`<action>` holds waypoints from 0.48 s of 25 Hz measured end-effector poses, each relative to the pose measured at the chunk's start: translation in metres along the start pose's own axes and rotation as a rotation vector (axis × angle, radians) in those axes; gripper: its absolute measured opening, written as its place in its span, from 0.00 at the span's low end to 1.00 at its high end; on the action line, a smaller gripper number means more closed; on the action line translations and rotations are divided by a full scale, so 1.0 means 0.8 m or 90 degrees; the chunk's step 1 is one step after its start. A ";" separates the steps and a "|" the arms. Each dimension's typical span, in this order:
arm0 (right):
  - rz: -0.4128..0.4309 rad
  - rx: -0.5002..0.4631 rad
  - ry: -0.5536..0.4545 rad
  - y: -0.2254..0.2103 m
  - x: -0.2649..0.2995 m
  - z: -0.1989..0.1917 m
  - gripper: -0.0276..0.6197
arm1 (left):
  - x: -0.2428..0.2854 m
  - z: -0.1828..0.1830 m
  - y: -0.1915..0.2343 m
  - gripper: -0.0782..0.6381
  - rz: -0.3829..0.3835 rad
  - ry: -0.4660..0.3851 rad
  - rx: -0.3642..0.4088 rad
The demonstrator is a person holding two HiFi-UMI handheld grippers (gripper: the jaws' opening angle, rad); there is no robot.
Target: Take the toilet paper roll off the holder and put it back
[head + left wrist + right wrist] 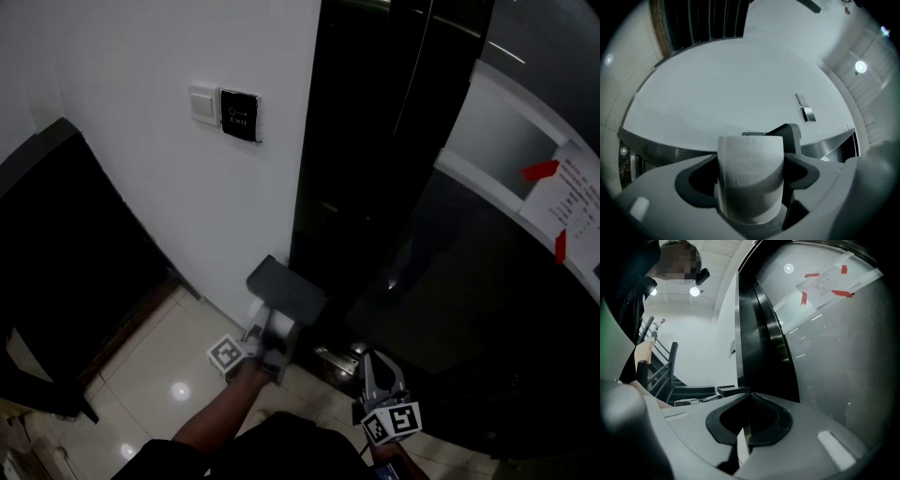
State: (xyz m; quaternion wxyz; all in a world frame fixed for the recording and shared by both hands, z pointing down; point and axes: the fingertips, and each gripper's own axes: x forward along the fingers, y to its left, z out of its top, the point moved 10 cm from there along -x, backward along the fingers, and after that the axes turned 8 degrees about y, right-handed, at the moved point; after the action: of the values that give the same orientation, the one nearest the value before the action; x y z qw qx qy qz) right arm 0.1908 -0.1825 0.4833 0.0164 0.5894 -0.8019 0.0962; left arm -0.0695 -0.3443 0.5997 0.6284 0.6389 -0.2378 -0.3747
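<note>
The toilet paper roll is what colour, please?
The roll is white, clearest in left gripper view.

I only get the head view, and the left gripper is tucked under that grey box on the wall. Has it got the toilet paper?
Observer: Yes. In the left gripper view the toilet paper roll stands upright between the jaws of the left gripper, and they touch it on both sides.
Operator: And the other one, is it holding something too?
Observer: No. The right gripper view shows the right gripper with its jaws together and nothing between them.
</note>
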 end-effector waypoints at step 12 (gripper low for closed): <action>-0.029 0.003 0.003 -0.015 -0.023 0.004 0.06 | 0.012 -0.043 0.005 0.70 -0.039 0.044 -0.032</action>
State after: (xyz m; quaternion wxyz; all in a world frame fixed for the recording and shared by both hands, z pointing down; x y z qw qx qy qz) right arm 0.2078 -0.1691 0.4793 0.0190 0.6073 -0.7881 0.0988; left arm -0.0362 -0.3308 0.5995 0.6401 0.6426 -0.1867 -0.3775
